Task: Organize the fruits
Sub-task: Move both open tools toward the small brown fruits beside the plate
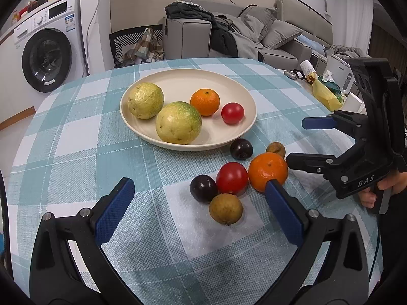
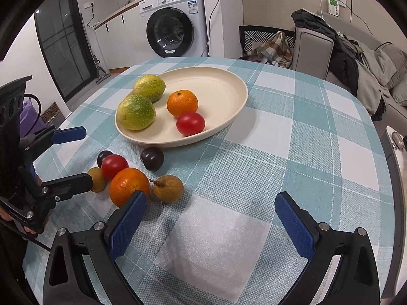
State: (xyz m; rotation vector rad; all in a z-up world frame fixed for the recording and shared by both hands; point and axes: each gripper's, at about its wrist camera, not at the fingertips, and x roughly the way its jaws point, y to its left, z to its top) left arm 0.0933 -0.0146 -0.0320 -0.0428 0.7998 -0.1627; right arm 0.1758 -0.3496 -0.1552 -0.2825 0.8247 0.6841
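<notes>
The left gripper is spread wide with nothing between its blue pads, low in its own frame. Just above it, centre-right of the frame, six loose fruits lie on the tabletop: one orange, one red tomato, two dark plums and two brown longans. The orange sits right at the tip of the left gripper's right-hand pad; whether they touch I cannot tell.

The right gripper is also wide open and empty, at the bottom of its frame, with the same orange against its left-hand pad tip and a longan just beside that.

Farther up, at frame centre, the cream plate carries four fruits: two yellow-green passion fruits touching each other, one smaller orange and one tomato. One plum lies just beside the plate's near rim.
</notes>
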